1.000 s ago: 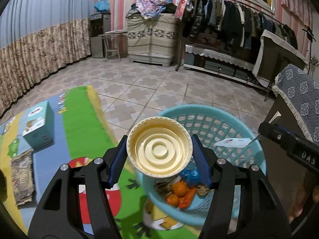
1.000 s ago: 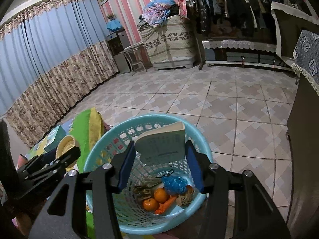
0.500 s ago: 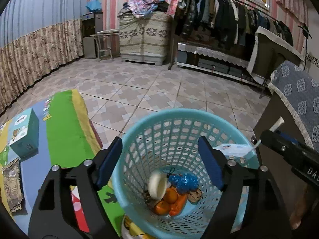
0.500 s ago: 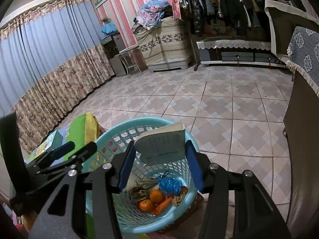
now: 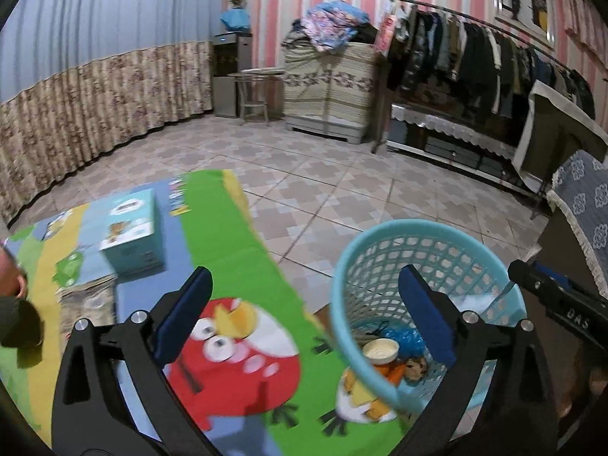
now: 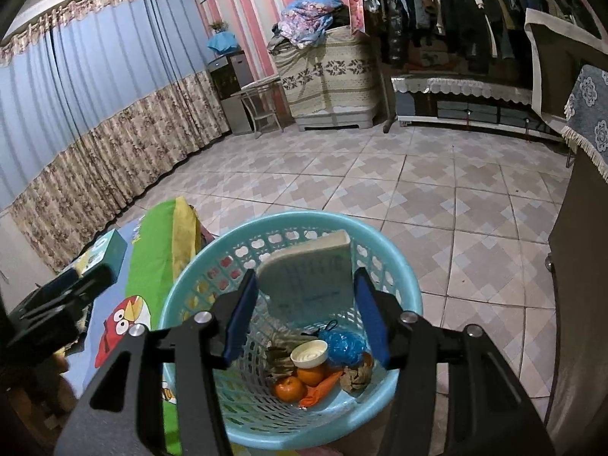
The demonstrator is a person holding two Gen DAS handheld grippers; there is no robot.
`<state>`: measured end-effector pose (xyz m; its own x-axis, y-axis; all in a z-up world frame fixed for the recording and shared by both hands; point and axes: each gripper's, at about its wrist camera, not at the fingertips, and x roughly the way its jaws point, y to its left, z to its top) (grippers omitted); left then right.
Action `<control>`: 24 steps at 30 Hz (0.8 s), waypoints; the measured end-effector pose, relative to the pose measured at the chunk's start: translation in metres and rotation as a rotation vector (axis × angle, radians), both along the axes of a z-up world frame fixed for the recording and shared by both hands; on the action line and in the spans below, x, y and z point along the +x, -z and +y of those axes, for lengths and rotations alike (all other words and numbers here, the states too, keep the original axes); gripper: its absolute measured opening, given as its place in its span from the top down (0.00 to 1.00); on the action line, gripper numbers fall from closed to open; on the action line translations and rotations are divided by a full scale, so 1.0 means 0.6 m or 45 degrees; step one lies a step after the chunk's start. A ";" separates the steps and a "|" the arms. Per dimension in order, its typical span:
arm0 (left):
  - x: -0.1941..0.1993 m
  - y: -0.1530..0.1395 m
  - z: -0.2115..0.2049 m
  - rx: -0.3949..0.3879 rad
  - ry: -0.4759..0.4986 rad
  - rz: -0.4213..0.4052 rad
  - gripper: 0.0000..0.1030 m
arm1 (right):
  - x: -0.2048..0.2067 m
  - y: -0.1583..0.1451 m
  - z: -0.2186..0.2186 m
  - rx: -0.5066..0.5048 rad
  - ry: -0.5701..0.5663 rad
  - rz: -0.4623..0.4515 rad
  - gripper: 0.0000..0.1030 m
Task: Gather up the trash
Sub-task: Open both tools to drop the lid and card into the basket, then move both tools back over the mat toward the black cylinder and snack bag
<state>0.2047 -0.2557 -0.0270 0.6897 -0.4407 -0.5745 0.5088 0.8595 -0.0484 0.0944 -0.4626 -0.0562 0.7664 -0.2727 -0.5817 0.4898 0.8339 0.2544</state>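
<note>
A light-blue plastic basket [image 5: 418,224] [image 6: 304,216] stands on the floor at the mat's edge. In it lie a cream round lid [image 5: 380,349] [image 6: 309,353], oranges [image 6: 288,387], a blue wrapper [image 6: 342,344] and crumpled scraps. My left gripper [image 5: 304,273] is open wide, its jaws still opening with nothing between them, above the mat and the basket's left rim. My right gripper [image 6: 304,275] hangs over the basket. Its jaws are opening, and a pale flat packet [image 6: 304,277] is still between them, with small gaps at both pads.
A cartoon-bird play mat [image 5: 228,258] lies left of the basket, with a teal box [image 5: 131,231] and a crumpled bag [image 5: 87,300] on it. A dark cabinet [image 6: 581,266] stands close on the right. Tiled floor [image 6: 418,174] stretches to a clothes rack [image 6: 456,7].
My left gripper let go of the cream lid, which fell into the basket, then swung left over the mat with its jaws spreading. My right jaws have parted from the packet.
</note>
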 end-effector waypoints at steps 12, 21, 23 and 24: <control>-0.023 -0.028 0.145 -0.029 -0.169 -0.041 0.06 | 0.007 -0.003 0.032 -0.152 0.019 0.021 0.10; -0.034 -0.019 0.227 -0.003 -0.252 -0.033 0.06 | 0.005 -0.007 0.067 -0.239 -0.020 0.029 0.09; -0.037 -0.015 0.240 0.007 -0.262 -0.032 0.05 | 0.003 -0.008 0.073 -0.253 -0.025 0.023 0.10; -0.038 -0.012 0.248 0.013 -0.269 -0.032 0.05 | 0.001 -0.009 0.078 -0.260 -0.026 0.016 0.09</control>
